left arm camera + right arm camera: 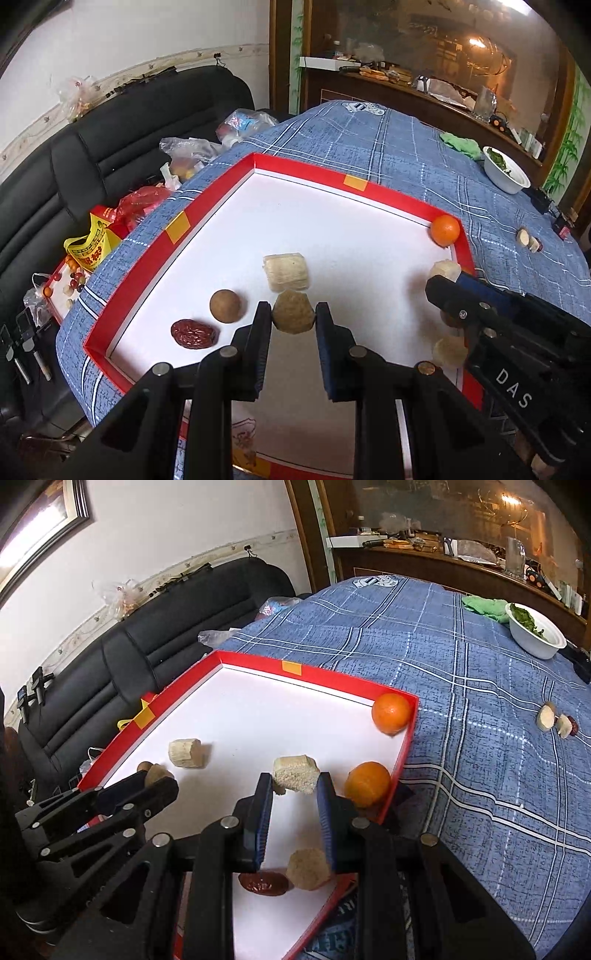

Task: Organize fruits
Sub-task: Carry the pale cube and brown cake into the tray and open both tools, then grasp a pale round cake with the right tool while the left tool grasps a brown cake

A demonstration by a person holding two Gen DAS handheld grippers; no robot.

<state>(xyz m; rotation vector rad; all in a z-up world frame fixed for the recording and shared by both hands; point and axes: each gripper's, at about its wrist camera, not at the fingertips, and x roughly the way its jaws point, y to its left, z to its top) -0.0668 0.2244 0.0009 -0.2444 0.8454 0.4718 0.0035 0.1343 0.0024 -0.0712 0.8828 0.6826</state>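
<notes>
- Two grippers over a red-rimmed white tray [177, 230] sitting on a blue plaid cloth [424, 155].
- Left gripper [293, 315]: jaws pinching a tan faceted lump [293, 312] between the fingertips, above the tray's near-left area.
- Right gripper [295, 788]: jaws pinching a pale fibrous chunk [295, 773] at the tips, over the tray's right half.
- Left wrist view, in the tray: round brown fruit [227, 306] and a red date [194, 333] close together by the left rim; a pale ribbed chunk [286, 271] just behind the held lump; an orange [445, 230] in the far right corner.
- Right wrist view: second orange [367, 782] against the right rim, just beside the right finger; another pale chunk [308, 867] and a dark red date [264, 883] touching at the near edge, partly hidden by the fingers.
- Outside the tray, on the cloth: a few small pale pieces [554, 720] well to the right, and a white bowl of greens [535, 631] at the far right.
- Black sofa [110, 140] with plastic bags behind the table.
</notes>
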